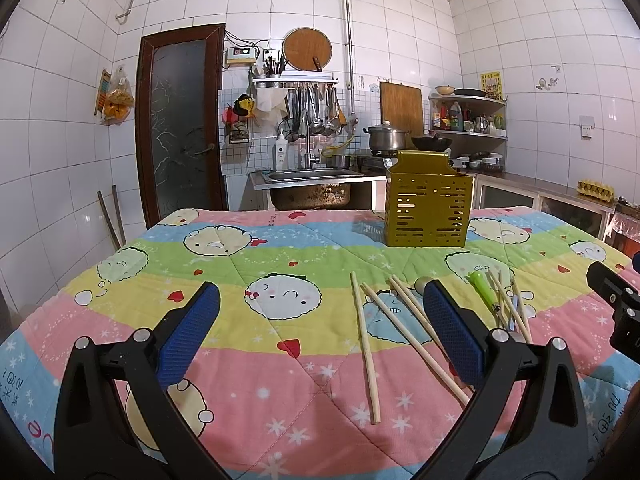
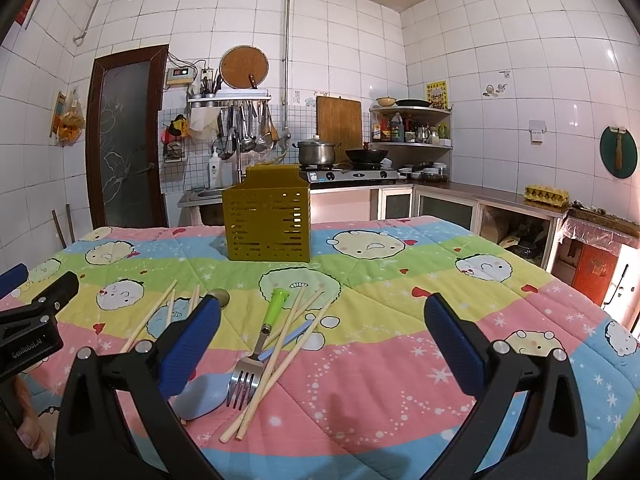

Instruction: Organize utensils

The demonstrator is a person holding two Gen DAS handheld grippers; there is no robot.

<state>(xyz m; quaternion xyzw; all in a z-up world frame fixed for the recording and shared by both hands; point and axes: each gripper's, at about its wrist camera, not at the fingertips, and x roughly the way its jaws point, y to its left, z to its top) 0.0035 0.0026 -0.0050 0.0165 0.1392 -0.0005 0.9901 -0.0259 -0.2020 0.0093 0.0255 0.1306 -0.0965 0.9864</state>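
Left gripper [image 1: 320, 328] wide open, holding nothing. Three loose chopsticks [image 1: 366, 344] lie between its fingers on the quilt [image 1: 280, 380]. Further right: one green-handled fork [image 2: 260, 340], one blue spoon [image 2: 202, 398], about four more chopsticks [image 2: 280, 356] crossed over them. One gold slotted holder [image 2: 266, 220] stands at the far side. Right gripper [image 2: 322, 340] wide open, holding nothing.

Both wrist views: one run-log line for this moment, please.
left gripper open | right gripper open | chopsticks, fork on quilt | caddy upright
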